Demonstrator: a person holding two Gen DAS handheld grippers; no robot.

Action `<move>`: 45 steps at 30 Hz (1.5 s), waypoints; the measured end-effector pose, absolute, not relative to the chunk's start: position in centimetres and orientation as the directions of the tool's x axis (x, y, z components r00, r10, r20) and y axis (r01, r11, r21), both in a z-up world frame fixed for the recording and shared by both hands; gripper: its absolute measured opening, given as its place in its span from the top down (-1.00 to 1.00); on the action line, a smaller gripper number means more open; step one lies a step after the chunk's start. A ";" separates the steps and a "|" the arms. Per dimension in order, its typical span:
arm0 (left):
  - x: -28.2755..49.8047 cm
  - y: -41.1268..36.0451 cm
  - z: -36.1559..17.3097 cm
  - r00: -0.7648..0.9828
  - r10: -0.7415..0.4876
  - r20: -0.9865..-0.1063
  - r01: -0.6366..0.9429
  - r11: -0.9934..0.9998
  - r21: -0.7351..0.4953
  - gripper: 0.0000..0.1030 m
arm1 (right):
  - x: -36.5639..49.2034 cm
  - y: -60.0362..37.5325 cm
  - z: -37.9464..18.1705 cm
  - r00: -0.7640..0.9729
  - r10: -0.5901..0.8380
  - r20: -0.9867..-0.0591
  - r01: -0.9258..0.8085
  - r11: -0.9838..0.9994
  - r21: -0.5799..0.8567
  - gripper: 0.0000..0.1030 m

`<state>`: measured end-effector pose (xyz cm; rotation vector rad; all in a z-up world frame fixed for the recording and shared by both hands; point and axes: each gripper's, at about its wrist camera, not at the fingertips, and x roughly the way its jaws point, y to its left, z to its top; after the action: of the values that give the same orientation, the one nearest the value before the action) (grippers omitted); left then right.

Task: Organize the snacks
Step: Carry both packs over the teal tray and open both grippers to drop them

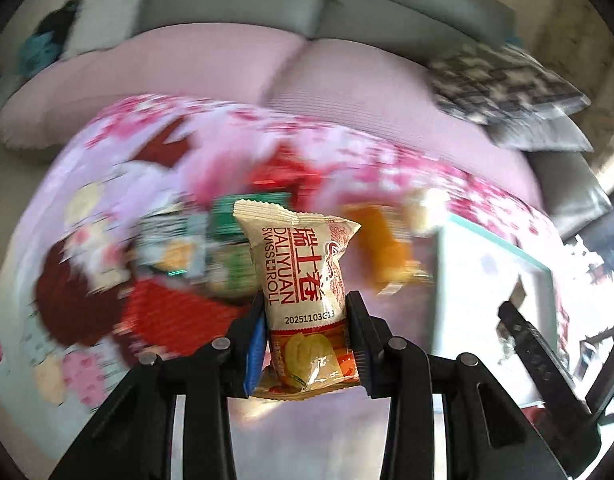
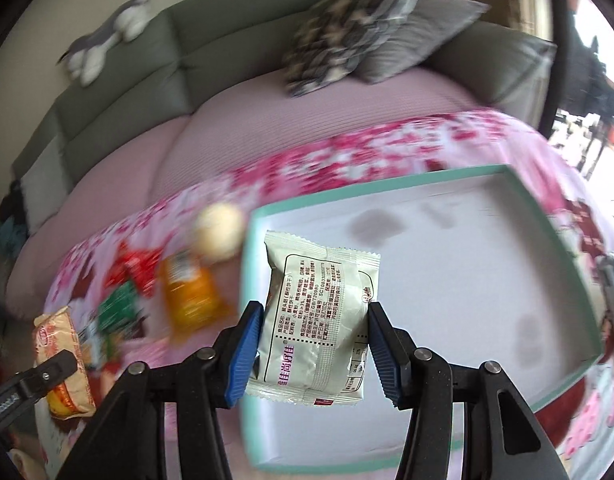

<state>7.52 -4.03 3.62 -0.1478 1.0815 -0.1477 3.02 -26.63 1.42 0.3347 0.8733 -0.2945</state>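
Apparently the sorting has barely begun — the white tray with a mint rim (image 2: 579, 248) shows only its bare bottom, so by my reading nothing has been put away yet. Both tongs are loaded: the left tongs (image 1: 307, 344) are clenched on a beige Swiss roll packet (image 1: 303, 276), which stands upright between the pads, and the right tongs (image 2: 313, 348) are grasping a white snack packet (image 2: 319, 320), its printed back facing the camera, held above the tray's near-left part. In the right wrist view the tray fills the space from 12 to 4 o'clock of that packet. The remaining snacks lie in a loose heap on the flowered cloth over the counter (image 2: 347, 156) — an orange pouch (image 2: 191, 296) at 9 o'clock of the white packet, plus red and green wrappers (image 1: 235, 272) too blurred to name. Two packets seem about to go in; the heap is what is left.
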 end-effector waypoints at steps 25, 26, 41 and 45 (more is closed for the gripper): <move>12.3 -23.7 -1.0 0.380 -0.285 -0.880 0.385 0.914 -0.130 0.24 | 1.8 -37.5 -1.5 0.493 -0.336 -0.802 0.627 0.777 0.061 -0.08; 12.3 -23.8 -1.0 0.377 -0.287 -0.881 0.385 0.913 -0.132 0.22 | 1.8 -37.4 -1.4 0.496 -0.336 -0.801 0.626 0.777 0.062 -0.08; 11.6 -21.1 1.1 0.420 -0.187 -0.888 0.313 0.948 -0.052 -0.62 | 2.1 -36.5 -0.8 0.488 -0.332 -0.807 0.592 0.806 0.026 -0.52; 11.6 -18.9 1.5 0.441 -0.149 -0.885 0.255 0.966 -0.036 -0.64 | 2.2 -36.1 -0.7 0.503 -0.321 -0.803 0.574 0.818 0.032 -1.00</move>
<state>11.60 -18.90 1.51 0.1083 1.0865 -0.2515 2.19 -36.10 -0.68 0.3130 0.8927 -0.5510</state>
